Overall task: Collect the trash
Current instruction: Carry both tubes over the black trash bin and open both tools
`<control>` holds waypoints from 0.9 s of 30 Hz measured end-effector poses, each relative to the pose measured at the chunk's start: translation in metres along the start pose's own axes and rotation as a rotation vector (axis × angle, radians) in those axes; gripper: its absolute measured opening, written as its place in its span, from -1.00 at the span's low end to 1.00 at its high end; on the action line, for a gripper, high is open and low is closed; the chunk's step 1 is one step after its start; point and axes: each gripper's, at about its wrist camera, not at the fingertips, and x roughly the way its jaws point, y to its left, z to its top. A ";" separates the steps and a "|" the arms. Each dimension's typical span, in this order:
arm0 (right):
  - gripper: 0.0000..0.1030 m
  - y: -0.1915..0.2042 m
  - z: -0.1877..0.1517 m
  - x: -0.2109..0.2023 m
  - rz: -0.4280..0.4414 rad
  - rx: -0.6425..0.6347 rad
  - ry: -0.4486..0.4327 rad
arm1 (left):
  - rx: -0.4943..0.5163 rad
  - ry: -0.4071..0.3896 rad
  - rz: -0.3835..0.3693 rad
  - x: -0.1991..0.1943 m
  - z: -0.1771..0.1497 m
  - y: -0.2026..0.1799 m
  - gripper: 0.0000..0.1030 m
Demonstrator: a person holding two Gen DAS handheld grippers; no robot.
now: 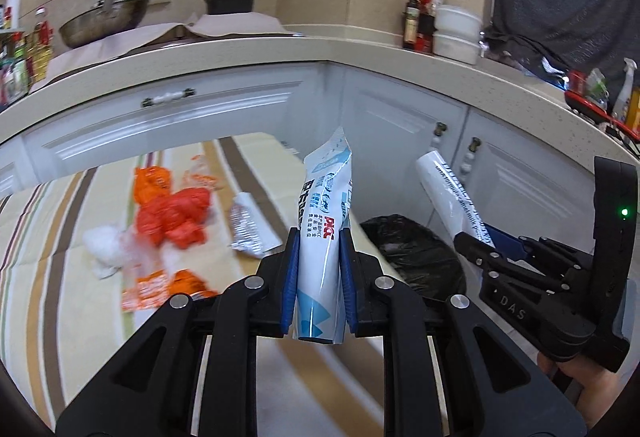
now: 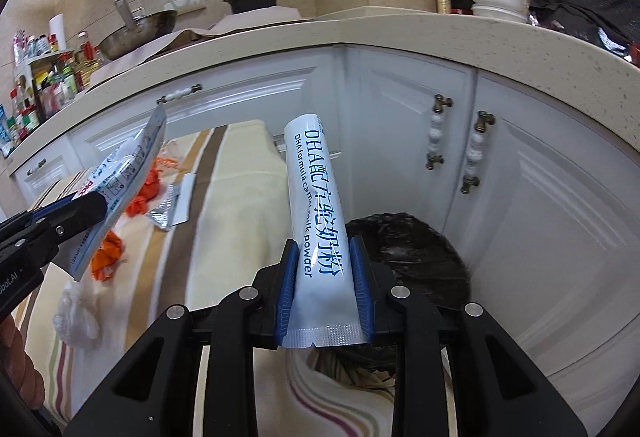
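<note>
Black-lined round bin (image 2: pixel 412 261) sits just beyond the right gripper (image 2: pixel 325 289), clamped on an upright white milk-powder sachet (image 2: pixel 316 205); left gripper (image 1: pixel 319 273), clamped on a blue-white sachet (image 1: pixel 326 221), sits farther from the bin

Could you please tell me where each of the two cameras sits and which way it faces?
Left wrist view: sits behind the left tongs, facing forward and down over the striped tablecloth toward the white cabinets; its own fingers clamp a blue-and-white sachet; the right tongs and a hand show at right.
Right wrist view: sits behind the right tongs, facing the black-lined bin; its fingers clamp a DHA milk powder sachet; the left tongs enter at left.
Shared: both sachets, bin, orange wrappers, counter.
</note>
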 end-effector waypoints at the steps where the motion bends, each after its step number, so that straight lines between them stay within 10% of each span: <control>1: -0.46 -0.005 0.000 0.002 -0.004 0.005 0.001 | 0.011 0.005 -0.011 0.008 0.003 -0.010 -0.64; 22: -0.36 -0.098 -0.004 0.067 -0.053 0.100 0.071 | 0.048 0.210 -0.052 0.131 0.015 -0.100 -0.62; 27: 0.00 -0.106 0.000 0.078 -0.060 0.109 0.071 | 0.002 0.238 -0.046 0.144 0.018 -0.097 -0.19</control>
